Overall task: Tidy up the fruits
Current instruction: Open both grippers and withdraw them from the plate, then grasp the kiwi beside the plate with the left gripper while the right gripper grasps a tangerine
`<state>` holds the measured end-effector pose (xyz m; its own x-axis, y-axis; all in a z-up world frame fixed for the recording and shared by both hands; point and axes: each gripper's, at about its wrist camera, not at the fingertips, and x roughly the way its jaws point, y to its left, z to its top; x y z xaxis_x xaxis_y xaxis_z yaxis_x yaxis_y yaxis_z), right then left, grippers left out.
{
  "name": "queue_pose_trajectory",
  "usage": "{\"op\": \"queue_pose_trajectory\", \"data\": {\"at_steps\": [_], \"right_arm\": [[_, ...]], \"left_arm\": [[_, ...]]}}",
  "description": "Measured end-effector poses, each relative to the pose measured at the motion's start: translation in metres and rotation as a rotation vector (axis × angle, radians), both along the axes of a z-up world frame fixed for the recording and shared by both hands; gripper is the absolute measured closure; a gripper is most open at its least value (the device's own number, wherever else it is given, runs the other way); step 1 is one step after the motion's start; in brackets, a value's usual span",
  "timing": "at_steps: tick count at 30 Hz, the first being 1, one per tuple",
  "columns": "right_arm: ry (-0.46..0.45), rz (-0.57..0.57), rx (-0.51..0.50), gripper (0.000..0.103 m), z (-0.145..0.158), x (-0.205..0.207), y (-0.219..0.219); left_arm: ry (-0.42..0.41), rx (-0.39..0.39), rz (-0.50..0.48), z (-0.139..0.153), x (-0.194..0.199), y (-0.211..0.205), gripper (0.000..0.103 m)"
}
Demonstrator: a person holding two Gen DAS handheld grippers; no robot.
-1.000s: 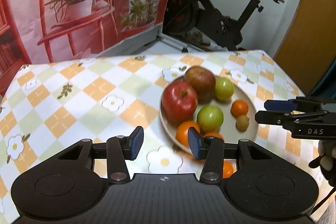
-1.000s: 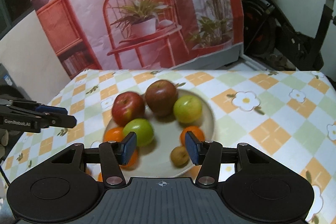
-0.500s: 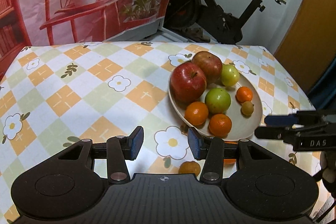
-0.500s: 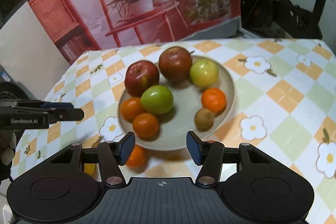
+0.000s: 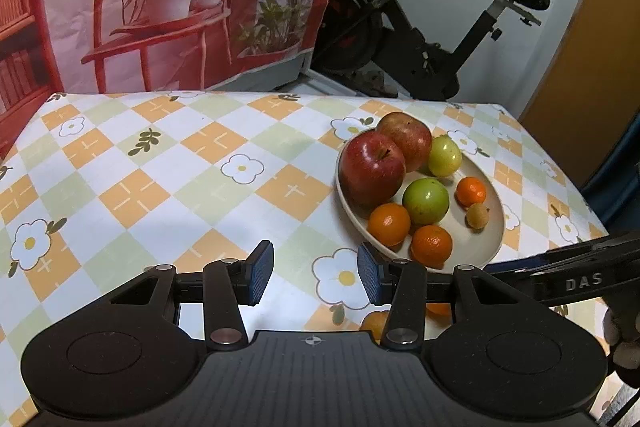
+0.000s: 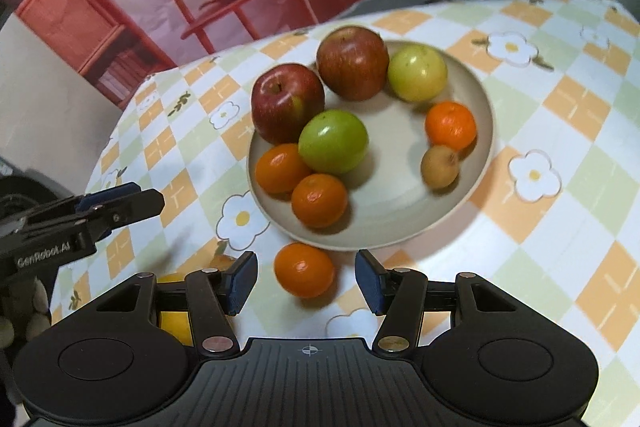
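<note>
A beige plate (image 5: 494, 231) (image 6: 400, 199) on the checkered tablecloth holds two red apples (image 6: 286, 103), two green fruits (image 6: 333, 141), three oranges and a small brown fruit (image 6: 439, 167). A loose orange (image 6: 304, 269) lies on the cloth just in front of the plate. In the right wrist view it sits between the fingers of my right gripper (image 6: 306, 281), which is open with its pads clear of it. My left gripper (image 5: 316, 277) is open over bare cloth left of the plate. Each gripper shows at the edge of the other's view.
A yellow fruit (image 6: 172, 319) and another small orange fruit (image 6: 222, 261) lie half hidden behind my right gripper's left finger. The table's right edge (image 5: 580, 187) is close to the plate. An exercise bike (image 5: 420, 47) and a printed backdrop (image 5: 160, 7) stand behind the table.
Both grippers drew back from the plate. The left one shifted left. The right one rolled and sank, and the loose orange came into view between its fingers.
</note>
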<state>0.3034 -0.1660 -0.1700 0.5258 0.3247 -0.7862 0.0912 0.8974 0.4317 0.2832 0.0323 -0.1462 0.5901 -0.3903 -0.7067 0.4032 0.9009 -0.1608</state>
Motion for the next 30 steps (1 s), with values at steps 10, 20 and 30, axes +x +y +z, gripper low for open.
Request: {"op": "queue_pose_trajectory", "data": {"at_steps": [10,20,30], "right_arm": [[0.08,-0.085,0.04,0.053,-0.01,0.011,0.007],[0.115,-0.089,0.009,0.061,-0.016,0.018,0.016],[0.115,-0.084,0.034,0.068,-0.019,0.015,0.014]], "left_arm": [[-0.018,-0.027,0.009,-0.003,-0.003,0.007,0.054],[-0.013,-0.037,0.021,-0.007,-0.004,0.013,0.054],[0.017,-0.03,0.014,-0.01,-0.004,0.012,0.054]]}}
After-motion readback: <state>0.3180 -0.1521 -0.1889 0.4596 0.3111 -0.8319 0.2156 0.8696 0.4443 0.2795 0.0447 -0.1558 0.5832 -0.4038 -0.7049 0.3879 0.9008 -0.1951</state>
